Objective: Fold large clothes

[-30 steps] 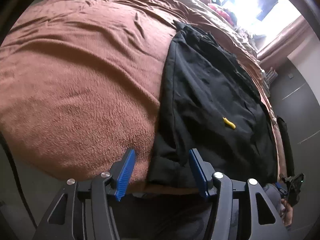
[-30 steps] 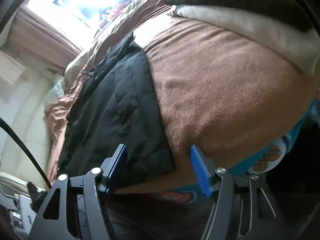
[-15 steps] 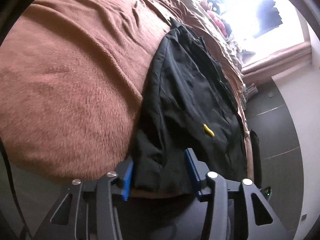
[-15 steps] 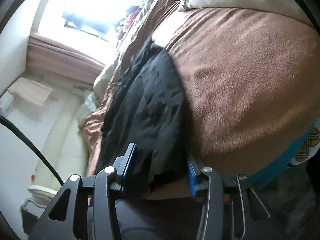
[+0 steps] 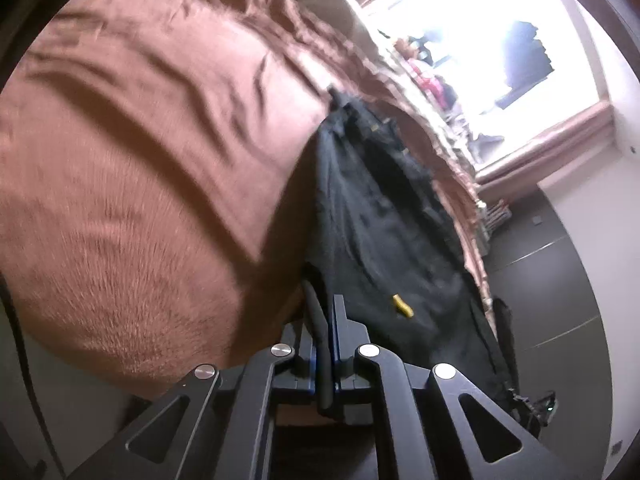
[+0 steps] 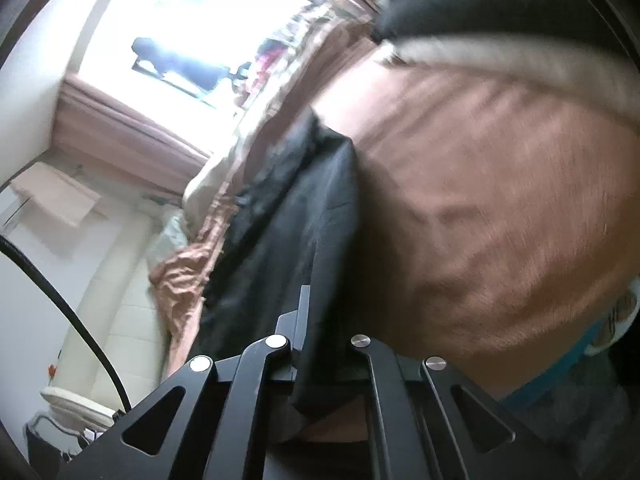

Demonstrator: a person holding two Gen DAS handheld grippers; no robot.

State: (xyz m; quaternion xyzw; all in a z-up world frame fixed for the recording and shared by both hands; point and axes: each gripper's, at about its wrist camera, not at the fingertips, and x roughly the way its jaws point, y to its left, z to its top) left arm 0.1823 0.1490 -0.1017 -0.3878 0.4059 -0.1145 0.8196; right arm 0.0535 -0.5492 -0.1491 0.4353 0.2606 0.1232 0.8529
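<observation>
- Left gripper [image 5: 326, 344] and right gripper [image 6: 316, 344]: jaws have just closed, each pinching a near corner of the black garment [image 5: 384, 216].
- Garment: soft, light, limp; likely sags between holds.
- It lies along the brown blanket [image 5: 132, 184], trailing toward the window [image 5: 472, 40].

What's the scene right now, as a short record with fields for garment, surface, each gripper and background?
garment: black garment lying on the bed, near edge lifted, small yellow tag on it
surface: brown blanket
left gripper: shut on the garment's near edge
right gripper: shut on the garment's near edge
background: bright window; cream pillow at the bed's far side
</observation>
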